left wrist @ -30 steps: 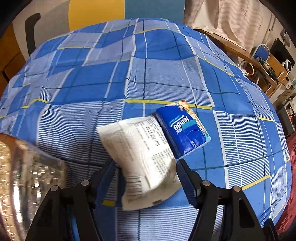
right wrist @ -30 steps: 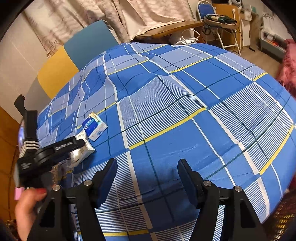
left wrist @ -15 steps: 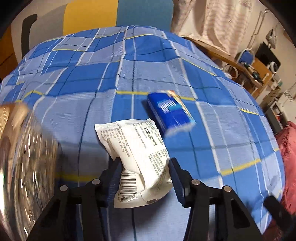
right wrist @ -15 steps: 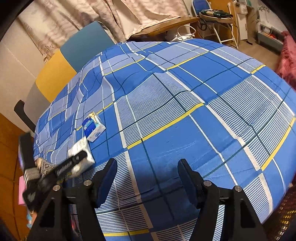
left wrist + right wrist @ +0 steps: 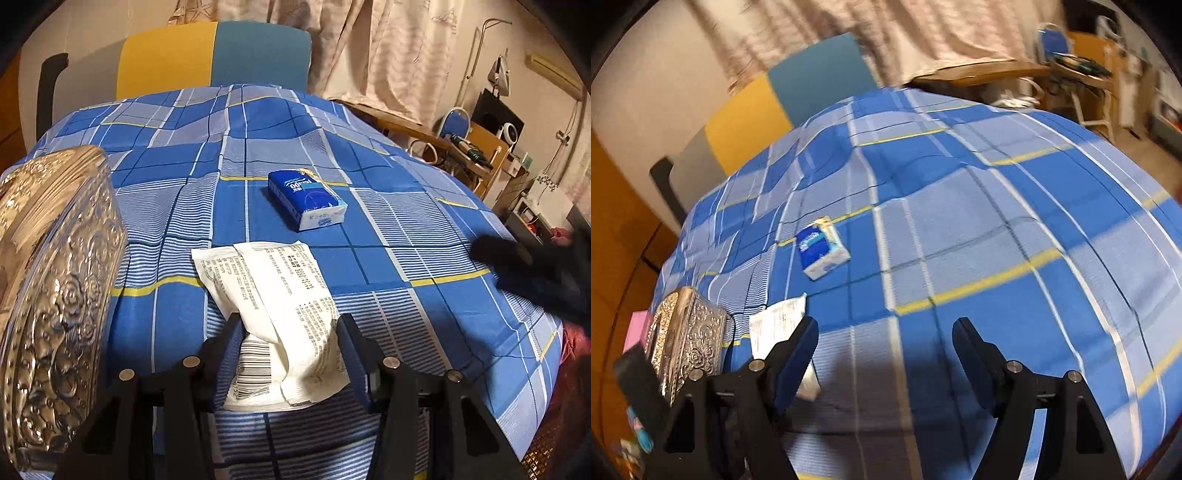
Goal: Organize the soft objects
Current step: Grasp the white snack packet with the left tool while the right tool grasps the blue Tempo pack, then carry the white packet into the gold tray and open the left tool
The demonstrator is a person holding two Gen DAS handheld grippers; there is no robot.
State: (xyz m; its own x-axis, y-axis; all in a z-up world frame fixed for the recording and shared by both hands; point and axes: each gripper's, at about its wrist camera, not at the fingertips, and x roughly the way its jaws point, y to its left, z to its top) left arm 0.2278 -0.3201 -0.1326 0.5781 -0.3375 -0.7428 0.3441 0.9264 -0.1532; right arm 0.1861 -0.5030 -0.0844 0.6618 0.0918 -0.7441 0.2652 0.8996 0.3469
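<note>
My left gripper (image 5: 290, 332) is shut on a white soft packet (image 5: 273, 295) with black print and a barcode, held low over the blue checked cloth (image 5: 406, 206). The packet also shows in the right wrist view (image 5: 775, 328), partly behind my finger. A blue tissue pack (image 5: 306, 201) lies on the cloth beyond it, also in the right wrist view (image 5: 822, 249). My right gripper (image 5: 886, 338) is open and empty above the cloth, right of the packet. It appears as a dark blur in the left wrist view (image 5: 535, 273).
An embossed silver box (image 5: 51, 288) stands at the left, close to the packet; it also shows in the right wrist view (image 5: 687, 339). A yellow and blue chair back (image 5: 214, 55) stands behind the table. A desk and chair (image 5: 461, 140) stand at the far right.
My left gripper closed on the white packet and pulled back with it toward the silver box. My right gripper swung left, nearer the packet and box.
</note>
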